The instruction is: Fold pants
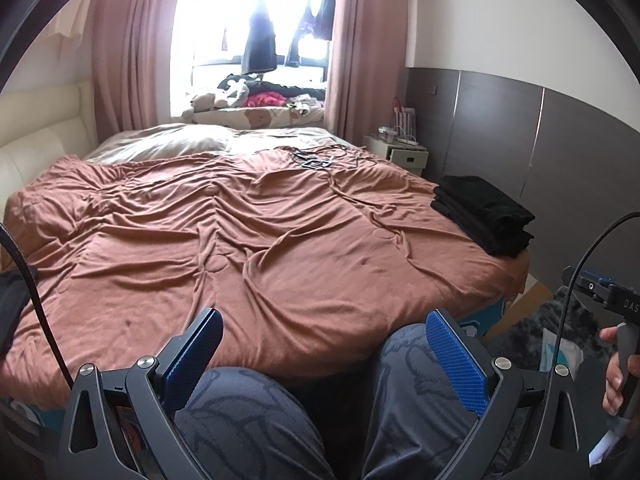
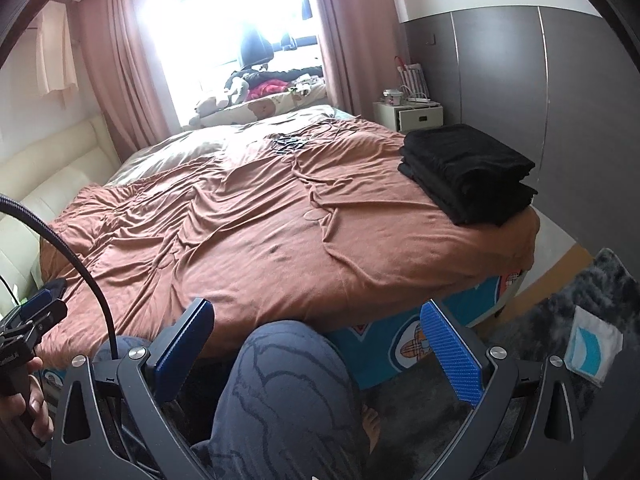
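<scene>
L gripper (image 1: 324,344) jaws spread wide, gripping nothing, over person's knees (image 1: 256,412), rumpled brown blanket (image 1: 248,232) dead ahead, R gripper (image 2: 316,332) wide apart too, empty, folded black pants (image 2: 468,172) stacked at 1 o'clock on bed's far-right corner

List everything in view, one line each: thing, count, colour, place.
folded pants: one stack, black, bed's right edge
bedspread: one, rust brown, rumpled, covering the bed
cables: a tangle, dark, far part of the bed
curtains: two, dusty pink, either side of the window
nightstand: one, white, right of the bed
rug: one, dark grey, floor at right
left gripper: blue pads, open, empty
right gripper: blue pads, open, empty
knees: two, grey patterned trousers, below the grippers
</scene>
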